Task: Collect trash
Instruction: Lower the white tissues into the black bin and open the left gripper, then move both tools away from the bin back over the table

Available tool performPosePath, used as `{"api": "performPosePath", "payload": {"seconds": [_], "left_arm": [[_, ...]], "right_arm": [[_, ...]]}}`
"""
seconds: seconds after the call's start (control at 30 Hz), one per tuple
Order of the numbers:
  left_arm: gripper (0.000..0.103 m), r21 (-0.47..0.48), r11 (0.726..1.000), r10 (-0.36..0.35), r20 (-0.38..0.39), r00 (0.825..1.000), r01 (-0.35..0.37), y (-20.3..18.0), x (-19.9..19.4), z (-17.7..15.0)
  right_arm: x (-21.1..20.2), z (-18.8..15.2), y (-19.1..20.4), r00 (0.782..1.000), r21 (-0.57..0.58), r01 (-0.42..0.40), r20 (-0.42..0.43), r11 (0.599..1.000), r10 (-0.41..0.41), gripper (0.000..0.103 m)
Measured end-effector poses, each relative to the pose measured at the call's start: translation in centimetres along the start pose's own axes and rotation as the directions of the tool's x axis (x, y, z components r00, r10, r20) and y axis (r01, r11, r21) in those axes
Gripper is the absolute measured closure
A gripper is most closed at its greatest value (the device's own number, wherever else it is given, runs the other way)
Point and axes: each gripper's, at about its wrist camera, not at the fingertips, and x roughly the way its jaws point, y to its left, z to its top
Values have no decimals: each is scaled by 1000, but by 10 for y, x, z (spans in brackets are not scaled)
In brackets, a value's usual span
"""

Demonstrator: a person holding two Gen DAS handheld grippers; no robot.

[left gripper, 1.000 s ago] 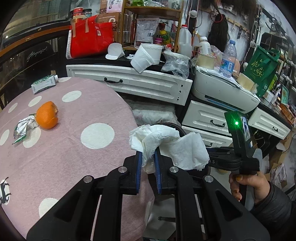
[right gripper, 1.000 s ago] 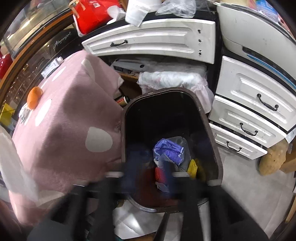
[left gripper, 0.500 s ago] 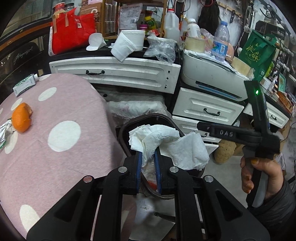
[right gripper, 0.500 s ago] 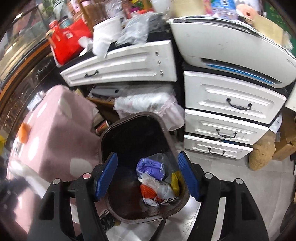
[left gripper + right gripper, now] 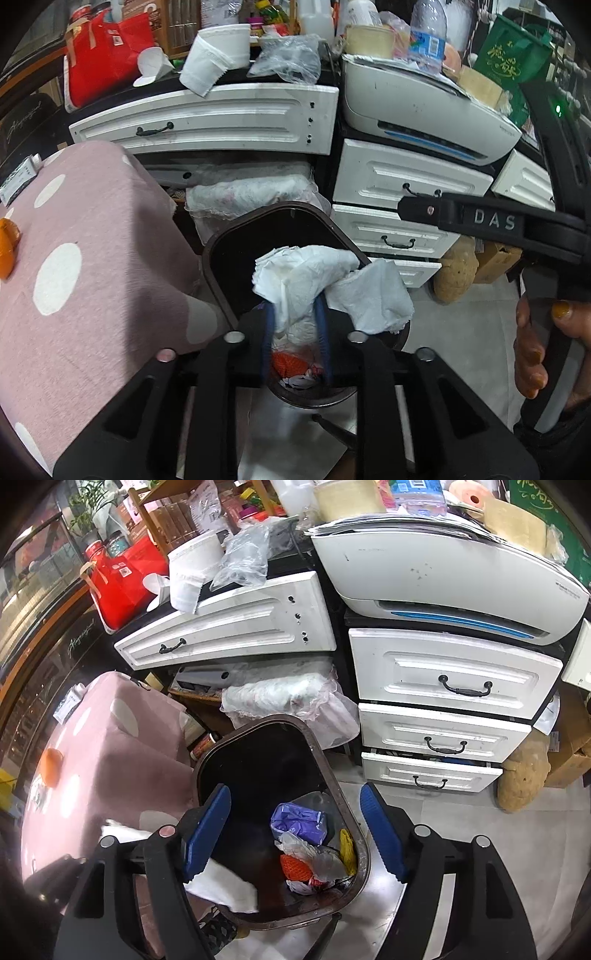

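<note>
As my left gripper (image 5: 294, 325) hangs over the trash bin (image 5: 218, 258), its jaws have just been opening around the crumpled tissue (image 5: 317, 284).

The bin's mouth lies straight below and ahead of my left jaws; the tissue still sits between the pads, its loose end flopping right. My right gripper (image 5: 295, 834) stands wide apart, empty, over the same bin. The pink table (image 5: 92, 277) edges in left; nothing blocks the drop.

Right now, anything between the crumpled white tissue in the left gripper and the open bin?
Nothing visible. The crumpled white tissue hangs between the left gripper pads, which have just been opening, directly over the dark brown bin mouth.
</note>
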Motion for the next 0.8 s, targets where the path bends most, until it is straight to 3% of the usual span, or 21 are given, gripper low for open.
{"api": "performPosePath", "payload": {"seconds": [0.07,0.17,0.37,0.8], "left_arm": [[36,8,1000,12,4,1000,-12,-4,3,-1],[21,10,1000,3,34,999,-3,-10,1,-7],[11,31,1000,-4,43,999,3,-21,-9,-15],[9,-9,999,-32,124,992,33,-12,-61,-34]], "right_arm": [[0,1,-3,1000,9,0,1,1000,0,28],[-1,1,-7,1000,20,0,5,1000,-1,26],[2,1,-10,1000,35,7,3,999,-8,23],[2,-5,4,1000,-13,-11,2,1000,11,18]]}}
